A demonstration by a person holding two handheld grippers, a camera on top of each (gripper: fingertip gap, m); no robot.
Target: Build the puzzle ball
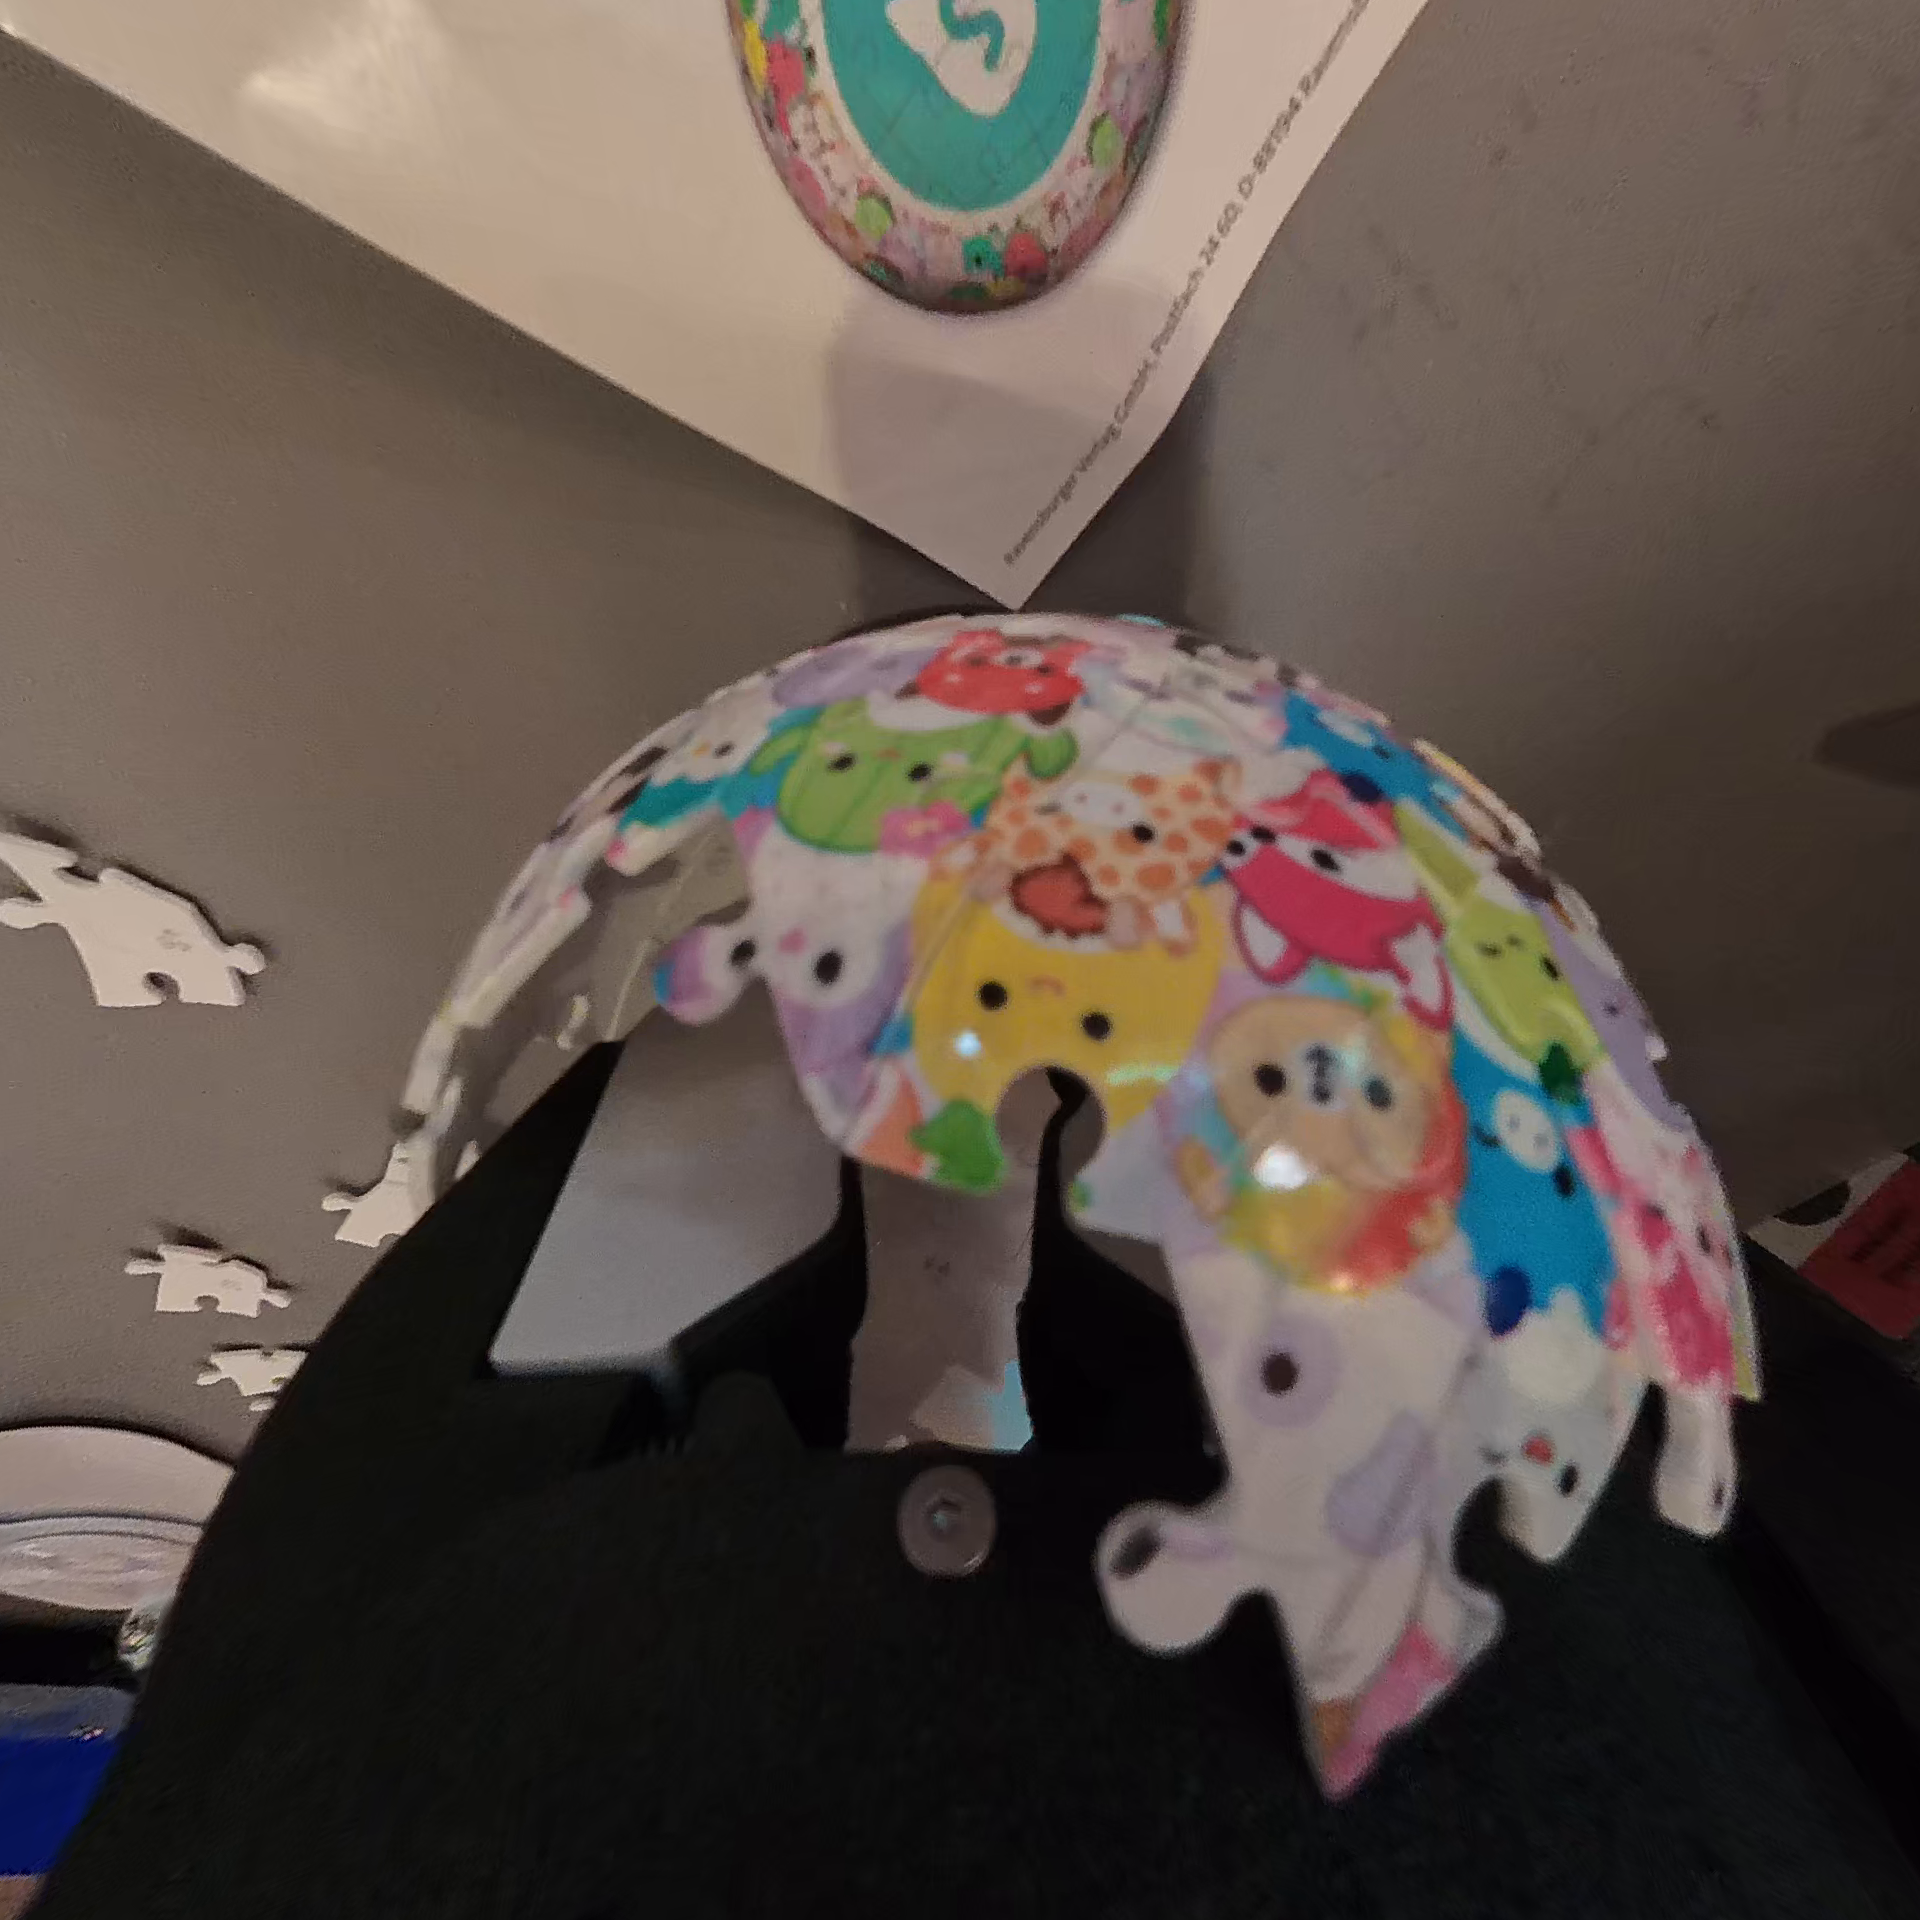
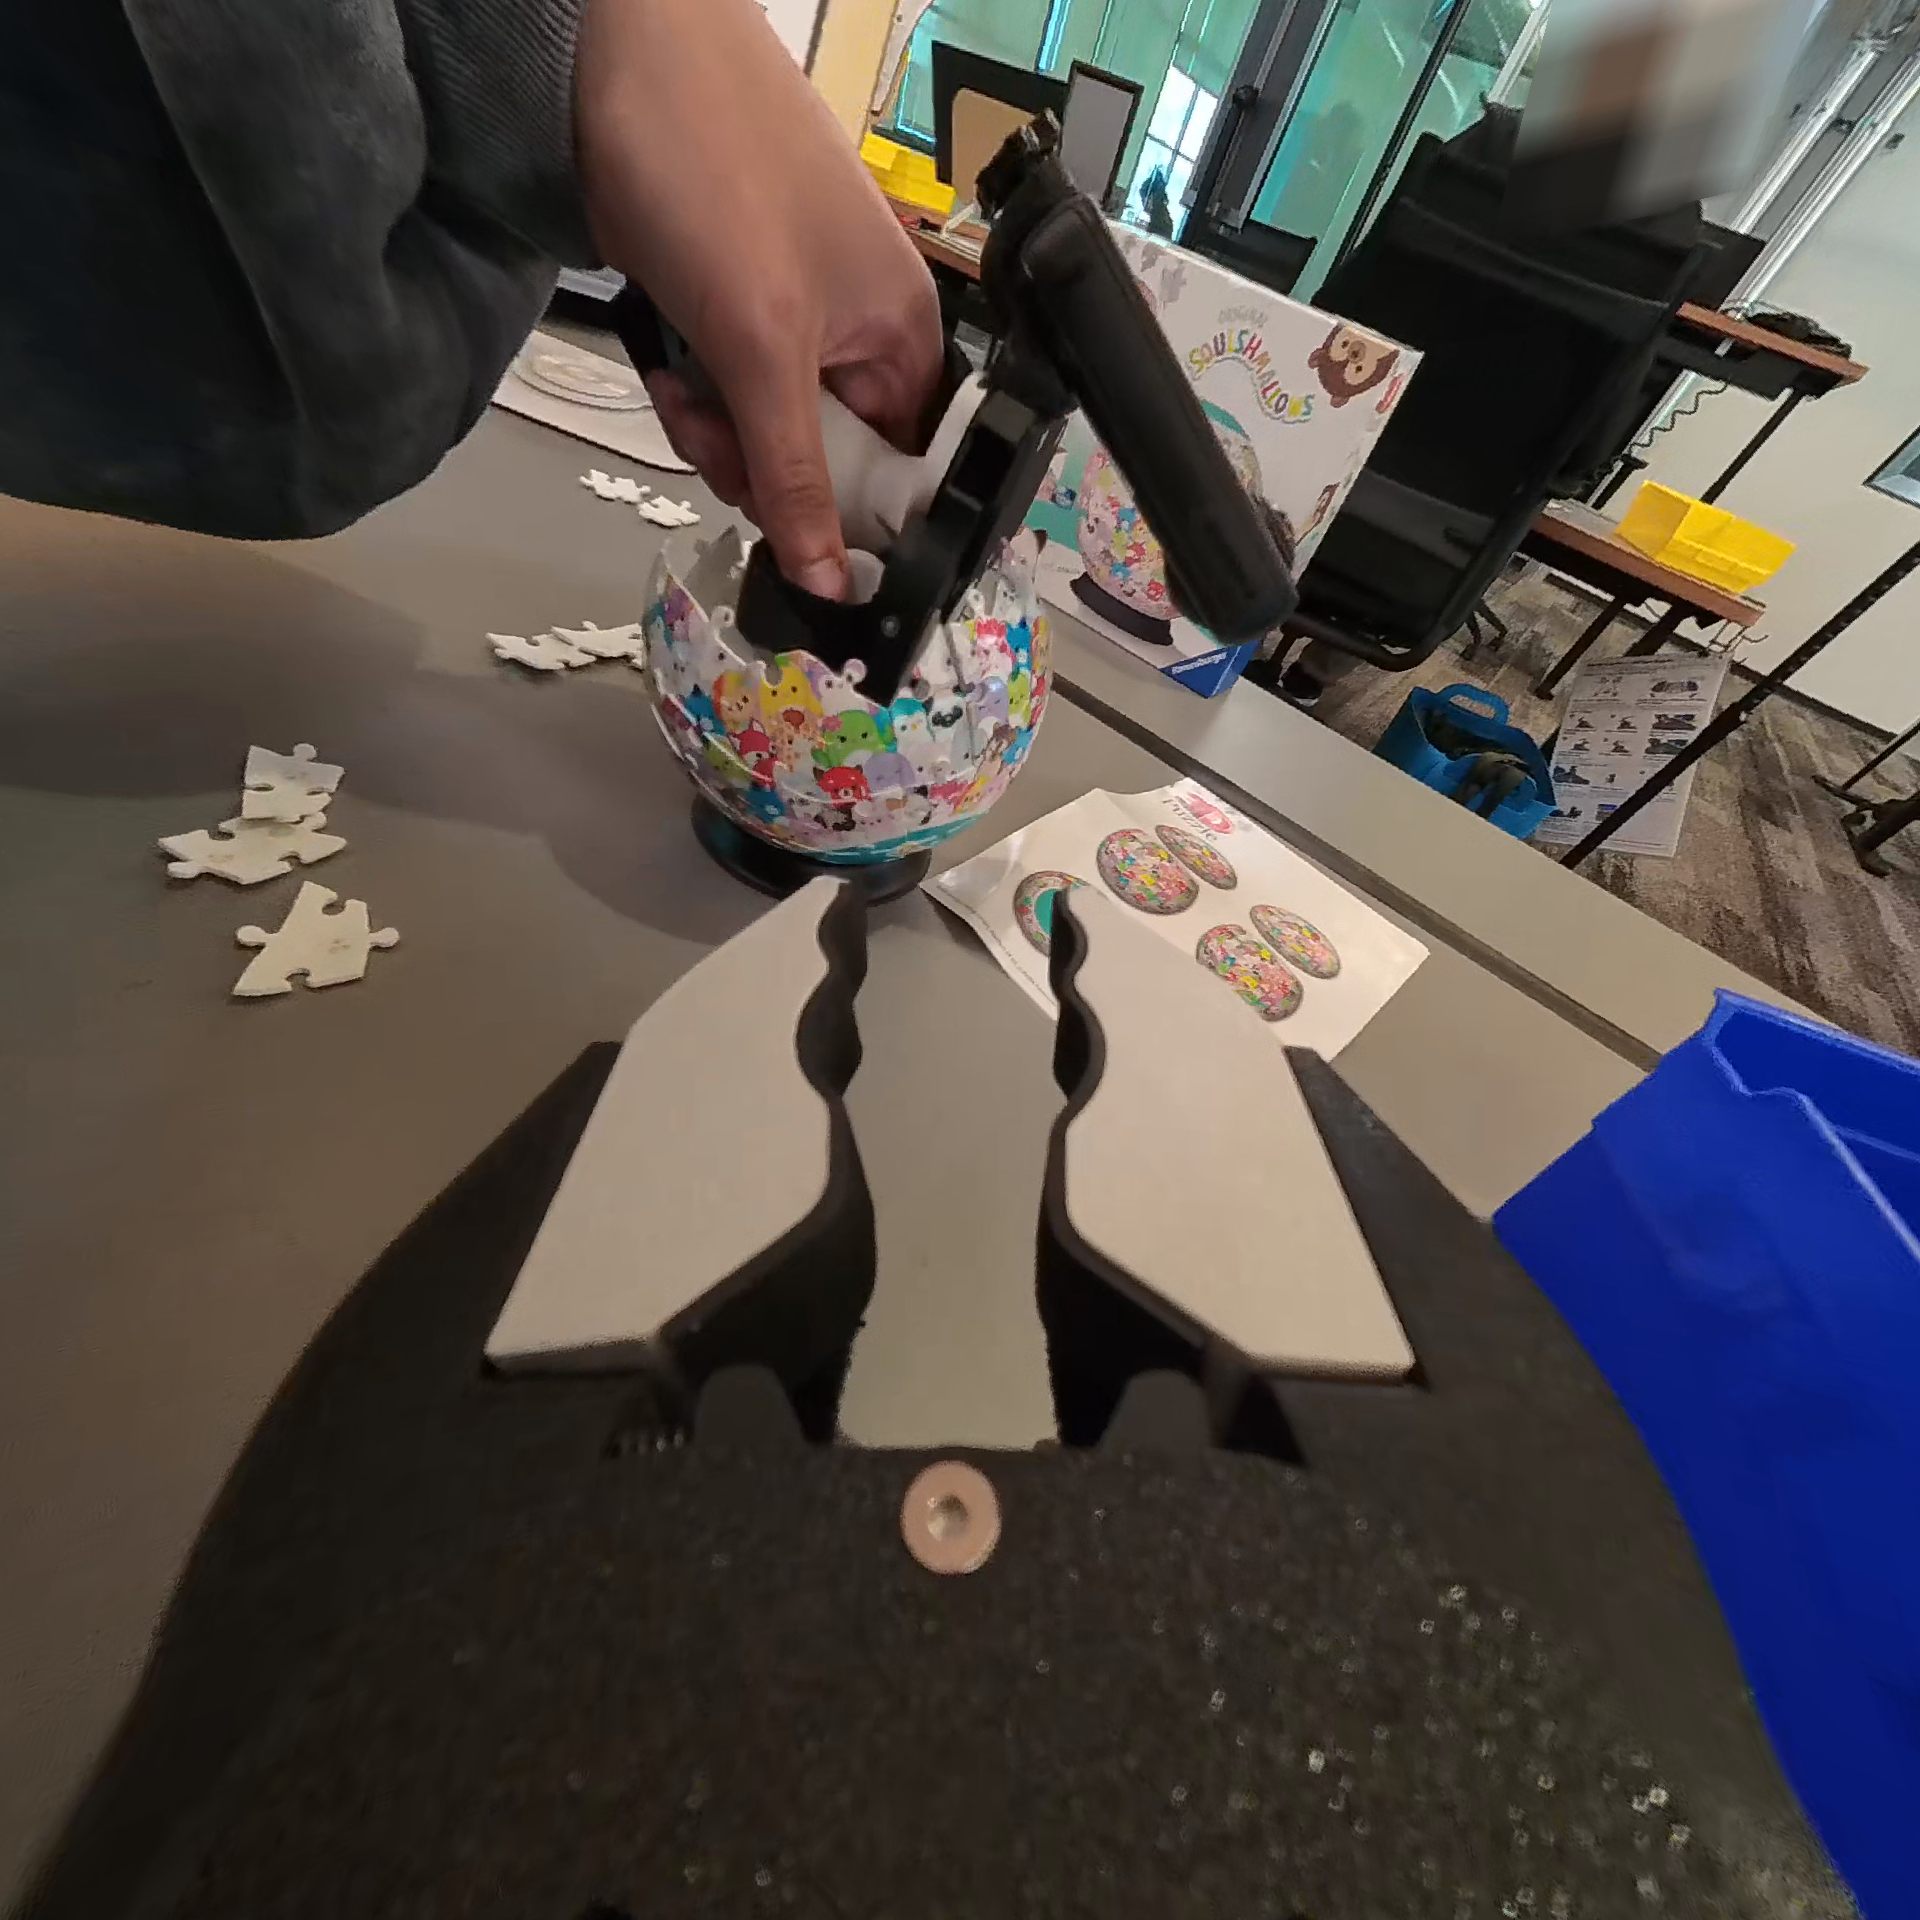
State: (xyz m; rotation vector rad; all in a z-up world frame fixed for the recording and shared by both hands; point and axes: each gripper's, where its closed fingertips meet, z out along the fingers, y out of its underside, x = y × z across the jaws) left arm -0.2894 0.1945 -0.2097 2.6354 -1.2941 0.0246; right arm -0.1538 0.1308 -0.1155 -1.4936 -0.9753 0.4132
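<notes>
Puzzle ball (image 2: pixel 847 748) at frame centre: my left gripper (image 2: pixel 831 623) reaches inside it, grip unclear; right fingers (image 2: pixel 727 1091) parted, empty.

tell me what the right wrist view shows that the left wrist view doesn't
Only the right wrist view: the right hand-held gripper, open and empty; the person's hand working the left hand-held gripper down at the ball's open rim; the ball's dark stand; the puzzle box; a blue bin.

Only the left wrist view: a close, blurred look at the shell's jagged edge.

Both: the puzzle ball, loose white pieces and the instruction sheet.
</notes>
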